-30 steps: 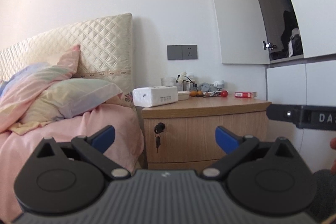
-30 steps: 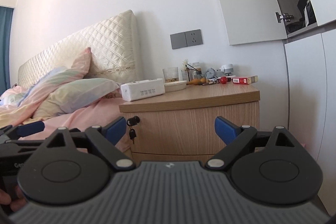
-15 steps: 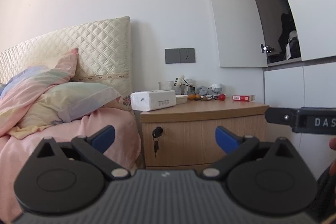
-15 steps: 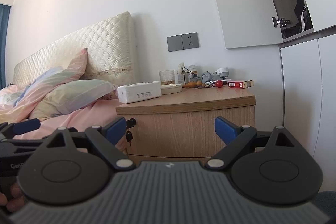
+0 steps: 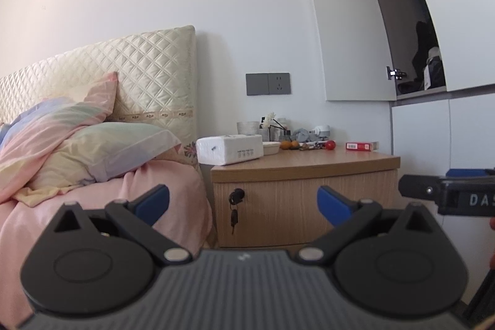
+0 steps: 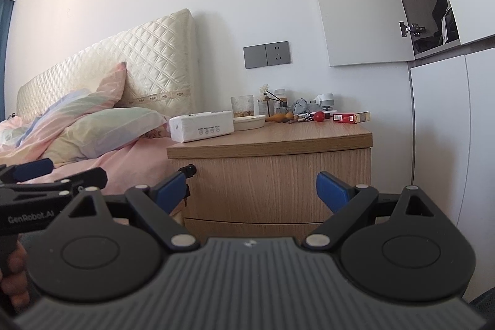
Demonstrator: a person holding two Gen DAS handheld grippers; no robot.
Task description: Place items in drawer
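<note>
A wooden nightstand (image 5: 304,166) (image 6: 272,141) stands beside the bed, its top drawer (image 5: 306,209) (image 6: 278,187) shut, with a key in the lock (image 5: 236,194). On top lie a white tissue pack (image 5: 230,149) (image 6: 201,126), a red box (image 5: 360,146) (image 6: 349,117), a red ball (image 5: 330,145) (image 6: 318,115), a bowl (image 6: 249,122), a glass (image 6: 242,105) and small clutter. My left gripper (image 5: 243,203) is open and empty, some way in front of the drawer. My right gripper (image 6: 250,189) is open and empty, also short of the drawer.
A bed with pink sheets and pillows (image 5: 92,150) lies left of the nightstand. White wardrobe doors (image 6: 448,129) stand to its right, with one upper door (image 5: 355,20) open. The right gripper shows at the right edge of the left wrist view (image 5: 448,194), the left gripper at the left edge of the right wrist view (image 6: 46,184).
Both views have shifted slightly; the nightstand sits a little lower and nearer in the right wrist view. Both grippers stay open and empty.
</note>
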